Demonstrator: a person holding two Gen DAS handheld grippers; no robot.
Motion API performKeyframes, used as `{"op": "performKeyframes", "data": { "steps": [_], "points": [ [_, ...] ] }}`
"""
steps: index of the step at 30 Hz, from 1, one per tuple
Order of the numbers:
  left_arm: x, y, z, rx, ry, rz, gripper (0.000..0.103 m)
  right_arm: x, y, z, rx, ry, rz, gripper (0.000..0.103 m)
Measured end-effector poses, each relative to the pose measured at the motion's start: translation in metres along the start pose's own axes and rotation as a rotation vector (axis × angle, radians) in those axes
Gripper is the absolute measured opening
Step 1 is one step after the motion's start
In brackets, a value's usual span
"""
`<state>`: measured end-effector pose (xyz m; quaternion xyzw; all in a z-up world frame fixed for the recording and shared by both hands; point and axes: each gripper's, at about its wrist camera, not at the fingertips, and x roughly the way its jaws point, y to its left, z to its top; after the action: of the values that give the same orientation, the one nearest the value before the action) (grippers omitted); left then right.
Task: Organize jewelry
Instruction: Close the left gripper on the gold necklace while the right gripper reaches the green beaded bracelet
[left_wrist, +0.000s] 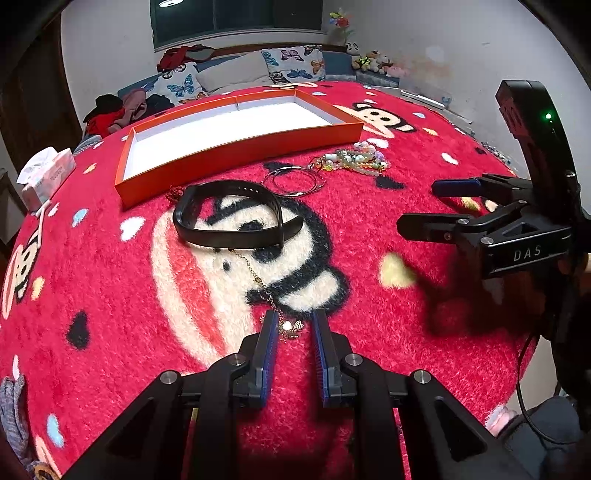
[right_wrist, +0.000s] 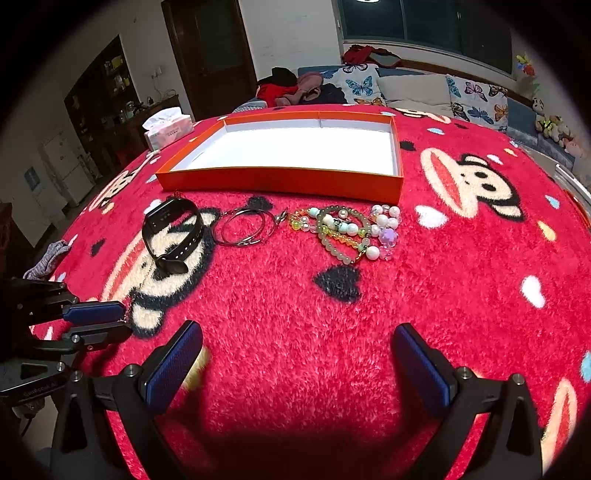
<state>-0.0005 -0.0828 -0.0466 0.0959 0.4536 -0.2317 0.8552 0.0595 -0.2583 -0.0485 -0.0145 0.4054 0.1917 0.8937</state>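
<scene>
A thin gold necklace (left_wrist: 255, 277) trails from under the black wristband (left_wrist: 229, 218) toward me. Its pendant (left_wrist: 292, 328) lies on the blanket between the tips of my left gripper (left_wrist: 294, 320), whose jaws stand narrowly apart; a sliver of gap shows beside the pendant. From the right wrist view the left gripper (right_wrist: 125, 320) sits low at the left edge. My right gripper (right_wrist: 299, 343) is wide open over bare blanket, nothing between its fingers. Silver hoops (right_wrist: 242, 230) and beaded bracelets (right_wrist: 351, 230) lie before the empty orange tray (right_wrist: 280, 179).
The red plush monkey-print blanket (right_wrist: 332, 314) covers the whole surface. A tissue pack (left_wrist: 46, 175) stands at its far left edge and a grey cloth (right_wrist: 48, 260) at the left. A sofa with butterfly cushions (left_wrist: 291, 64) is behind.
</scene>
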Motion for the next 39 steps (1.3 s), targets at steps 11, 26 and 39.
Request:
{"op": "performKeyframes", "data": {
  "steps": [11,26,39],
  "points": [
    [0.003,-0.008,0.001,0.035,-0.015,0.019,0.014,0.002,-0.01,0.003,0.021,-0.003,0.02,0.103],
    [-0.006,0.0,0.006,-0.018,-0.055,-0.021,0.011,0.012,-0.029,0.029,0.004,0.027,-0.019,0.088],
    [-0.01,0.007,0.005,-0.039,-0.067,-0.04,0.011,0.03,-0.016,0.051,-0.082,0.054,0.031,0.044]
  ]
}}
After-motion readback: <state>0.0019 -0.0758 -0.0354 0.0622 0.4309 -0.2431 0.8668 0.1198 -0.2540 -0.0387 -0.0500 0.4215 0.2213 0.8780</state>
